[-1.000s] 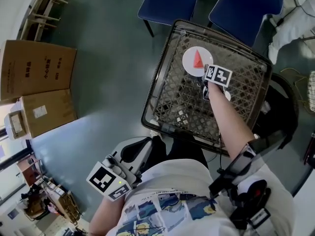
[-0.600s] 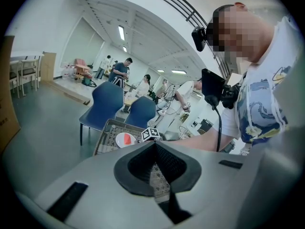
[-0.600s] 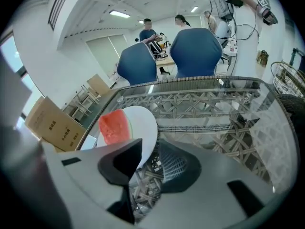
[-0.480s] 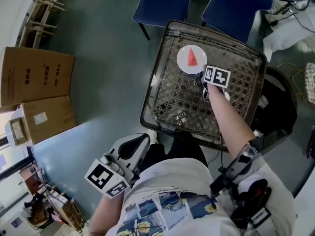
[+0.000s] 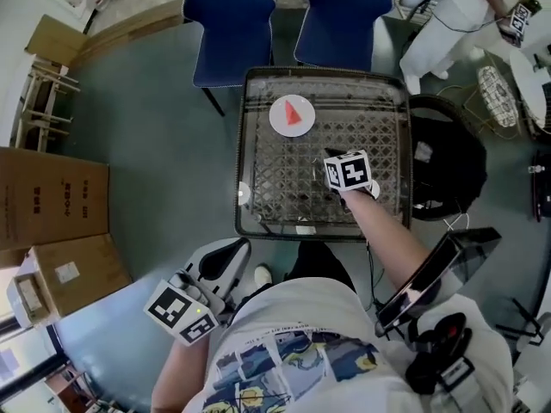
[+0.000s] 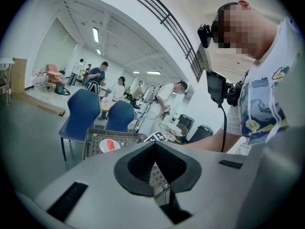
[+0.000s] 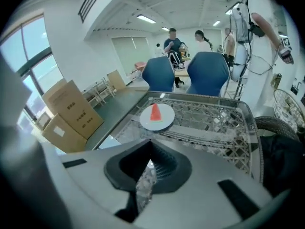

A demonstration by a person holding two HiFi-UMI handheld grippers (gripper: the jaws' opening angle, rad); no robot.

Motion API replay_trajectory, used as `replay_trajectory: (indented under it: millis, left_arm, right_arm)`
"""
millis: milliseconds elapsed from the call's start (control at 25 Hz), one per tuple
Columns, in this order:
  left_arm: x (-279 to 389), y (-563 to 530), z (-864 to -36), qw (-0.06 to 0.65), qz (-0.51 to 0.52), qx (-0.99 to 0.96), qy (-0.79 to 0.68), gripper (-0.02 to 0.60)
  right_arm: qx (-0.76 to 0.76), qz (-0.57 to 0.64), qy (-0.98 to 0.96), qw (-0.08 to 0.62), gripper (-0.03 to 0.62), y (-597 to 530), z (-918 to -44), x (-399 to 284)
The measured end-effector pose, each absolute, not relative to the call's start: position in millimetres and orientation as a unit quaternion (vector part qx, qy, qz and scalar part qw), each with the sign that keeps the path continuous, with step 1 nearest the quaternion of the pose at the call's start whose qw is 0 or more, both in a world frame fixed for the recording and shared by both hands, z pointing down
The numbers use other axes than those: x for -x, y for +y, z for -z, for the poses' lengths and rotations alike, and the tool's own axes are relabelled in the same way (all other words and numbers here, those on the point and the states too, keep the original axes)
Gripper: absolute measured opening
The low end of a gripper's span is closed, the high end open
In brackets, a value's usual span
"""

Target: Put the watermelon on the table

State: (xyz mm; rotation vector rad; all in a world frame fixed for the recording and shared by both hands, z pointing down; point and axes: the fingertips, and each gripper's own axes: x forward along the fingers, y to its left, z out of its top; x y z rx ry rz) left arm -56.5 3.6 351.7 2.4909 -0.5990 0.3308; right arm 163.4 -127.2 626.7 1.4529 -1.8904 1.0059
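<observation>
Right gripper (image 7: 143, 182) has just pressed its jaws together, empty, and now hangs farther from the plate (image 5: 280, 120). The watermelon (image 5: 294, 110) rests on the table (image 5: 379, 144), so the task seems done.

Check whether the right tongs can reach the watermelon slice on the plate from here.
Probably yes. The right tongs hang over the mesh table, with the watermelon on its plate straight ahead and nothing between. They have just been closing, empty, so they must reopen first.
</observation>
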Motion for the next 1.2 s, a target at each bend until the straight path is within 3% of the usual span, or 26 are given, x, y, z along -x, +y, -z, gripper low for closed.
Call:
replay_trajectory:
  millis: [440, 720, 920, 1200]
  left_arm:
    - [155.5, 92.0, -315.9, 0.286, -0.038, -0.944, -0.158, 0.008]
    - [225.4, 150.0, -329.3, 0.249, -0.076, -0.955, -0.145, 0.008]
    - [243.8, 177.6, -344.5, 0.216, -0.126, -0.959, -0.130, 0.008]
    - [246.3, 183.6, -334.5, 0.215, -0.105, -0.962, -0.133, 0.008]
  right_arm:
    - [-0.524, -0.302, -0.753, 0.260, 0.009, 53.0, -518.8, -35.6]
    - [-0.519, -0.292, -0.779, 0.197, 0.009, 144.2, -454.9, 52.8]
    - [-0.509, -0.265, -0.802, 0.168, 0.009, 179.4, -416.3, 92.4]
    - [-0.483, -0.213, -0.834, 0.158, 0.009, 198.1, -375.2, 128.0]
